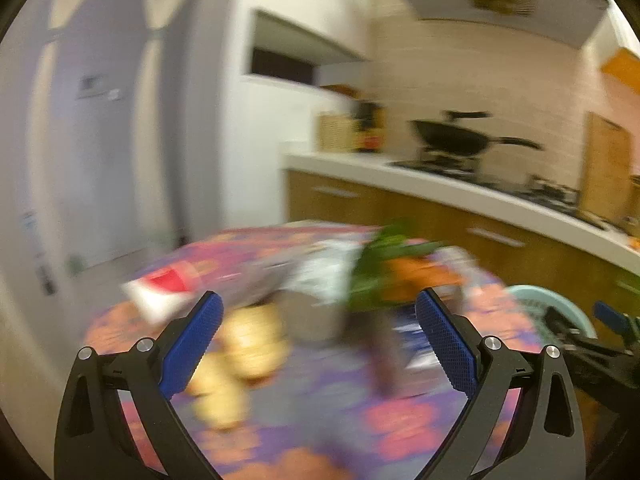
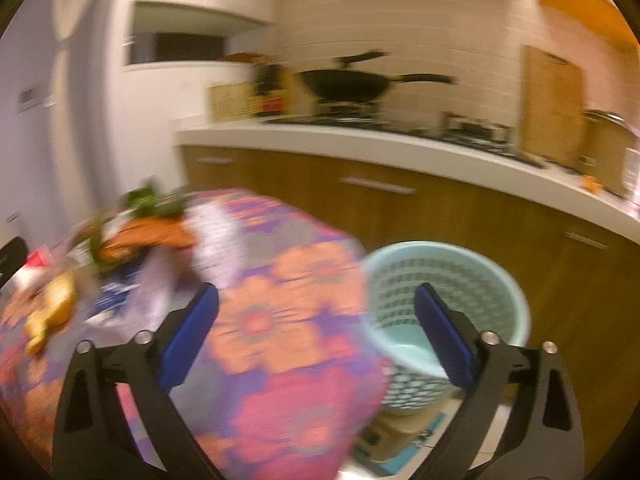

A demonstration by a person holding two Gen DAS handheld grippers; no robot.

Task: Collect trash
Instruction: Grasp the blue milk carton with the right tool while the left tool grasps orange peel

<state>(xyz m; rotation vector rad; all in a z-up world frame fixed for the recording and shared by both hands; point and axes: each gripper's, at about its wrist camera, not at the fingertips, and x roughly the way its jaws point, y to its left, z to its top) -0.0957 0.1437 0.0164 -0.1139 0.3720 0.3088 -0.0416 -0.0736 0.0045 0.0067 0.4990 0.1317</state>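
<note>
Floral table [image 1: 320, 420]: both jaws gape empty; only right view shows basket's [image 2: 516, 300] inside.

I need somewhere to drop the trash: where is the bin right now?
The pale green basket bin stands on the floor just off the right edge of the floral table, before the wooden cabinets, seen between the right gripper's fingers.

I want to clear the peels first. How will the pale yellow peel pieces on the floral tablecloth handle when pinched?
The pale yellow peel pieces look thin and curled, so probably light and floppy. They lie as several loose scraps, so one pinch likely lifts only some. They are blurred, so slipperiness is unclear.
</note>
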